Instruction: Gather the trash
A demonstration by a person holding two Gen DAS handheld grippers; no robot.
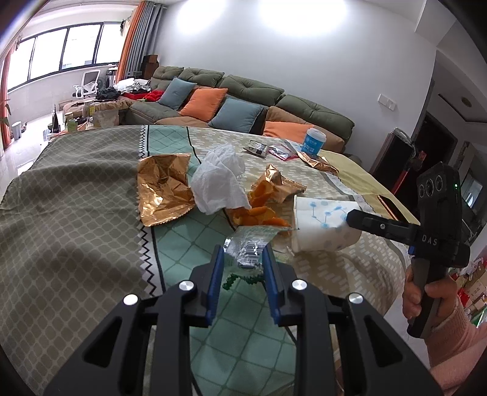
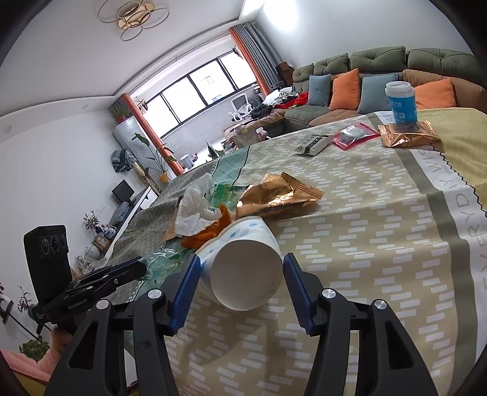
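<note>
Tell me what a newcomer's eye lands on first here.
A litter heap mid-table: a crumpled white tissue between gold foil wrappers, orange peels spilling beside it. In front, a tipped paper cup lies between the right gripper's blue pads, while the left gripper pinches a clear plastic wrapper.

A: Location type?
B: Home, living room. Evidence: a long green sofa (image 1: 249,91) with orange and blue cushions (image 1: 203,103) against a white wall.
A: Further indicators?
B: Wide window (image 2: 194,91) with orange and grey curtains (image 1: 134,39). Ring-shaped ceiling lamp (image 2: 134,18). White swivel chair (image 2: 240,106) near the window. Potted plant (image 2: 158,158) beside a tall white floor-standing unit (image 2: 129,137).
A: Work surface?
B: Desk (image 2: 380,228) under a patterned household cloth, carrying snack wrappers (image 2: 277,198) and a tissue (image 1: 219,179).
A: Other signs?
B: Clothes and clutter heaped on the sofa's far end (image 1: 134,88).
</note>
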